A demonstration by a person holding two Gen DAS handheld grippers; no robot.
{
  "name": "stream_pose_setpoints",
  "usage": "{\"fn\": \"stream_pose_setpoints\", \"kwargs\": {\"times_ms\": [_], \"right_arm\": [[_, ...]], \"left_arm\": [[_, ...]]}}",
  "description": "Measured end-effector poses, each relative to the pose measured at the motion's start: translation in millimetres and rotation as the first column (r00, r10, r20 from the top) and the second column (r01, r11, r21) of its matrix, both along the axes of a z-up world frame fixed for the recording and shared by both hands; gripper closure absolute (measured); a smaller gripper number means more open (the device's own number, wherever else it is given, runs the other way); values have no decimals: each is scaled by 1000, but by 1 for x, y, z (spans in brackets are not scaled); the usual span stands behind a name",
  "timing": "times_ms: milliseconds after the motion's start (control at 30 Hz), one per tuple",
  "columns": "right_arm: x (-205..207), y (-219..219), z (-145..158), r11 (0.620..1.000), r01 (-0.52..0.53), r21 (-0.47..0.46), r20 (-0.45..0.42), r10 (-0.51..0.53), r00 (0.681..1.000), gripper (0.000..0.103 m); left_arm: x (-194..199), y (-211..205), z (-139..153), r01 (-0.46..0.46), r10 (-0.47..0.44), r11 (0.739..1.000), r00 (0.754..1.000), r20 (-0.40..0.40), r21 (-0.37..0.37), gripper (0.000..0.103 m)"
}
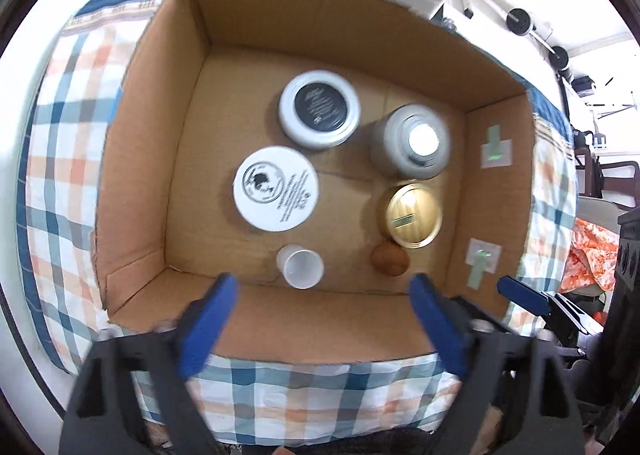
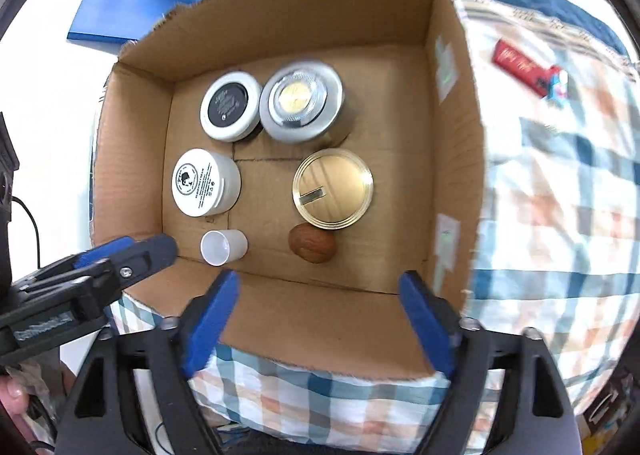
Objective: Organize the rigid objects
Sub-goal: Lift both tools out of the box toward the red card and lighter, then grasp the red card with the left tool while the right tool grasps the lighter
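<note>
box (image 2: 304, 319): jars (image 2: 231, 105) behind | cup (image 2: 222, 247) front-left | walnut (image 2: 312, 243) front-right

from my left gripper's view the print on the white jar (image 1: 276, 188) ahead is too small and blurred for me to read, the right gripper (image 1: 536, 301) beside me is cut off by the frame edge, and the red packet (image 2: 528, 69) is smeared.

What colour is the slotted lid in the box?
Gold, on the slotted lid; clearest in the right wrist view.
</note>
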State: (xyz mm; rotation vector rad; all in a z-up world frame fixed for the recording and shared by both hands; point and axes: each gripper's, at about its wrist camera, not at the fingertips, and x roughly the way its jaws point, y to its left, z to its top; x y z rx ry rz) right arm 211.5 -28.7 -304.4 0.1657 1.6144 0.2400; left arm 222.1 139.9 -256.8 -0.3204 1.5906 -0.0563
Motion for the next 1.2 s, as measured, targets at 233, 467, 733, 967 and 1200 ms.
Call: {"fn": "stream_pose_setpoints", "kwargs": {"times_ms": [233, 467, 733, 967, 1200], "right_arm": [[-3, -14, 32, 999, -32, -31, 41, 33, 999, 5], [-2, -22, 55, 999, -46, -21, 86, 48, 995, 5], [14, -81, 75, 997, 71, 14, 122, -72, 990, 5], [46, -179, 55, 966, 254, -49, 115, -247, 962, 5], [86, -243, 9, 929, 369, -30, 70, -366, 928, 7]], "left_arm": [[0, -18, 32, 47, -53, 995, 996, 74, 86, 1], [-4, -33, 54, 40, -57, 990, 990, 126, 137, 1], [28, -81, 81, 86, -111, 986, 976, 188, 140, 1], [85, -154, 61, 168, -203, 965, 964, 170, 202, 1], [141, -218, 23, 246, -288, 924, 951, 109, 292, 1]]}}
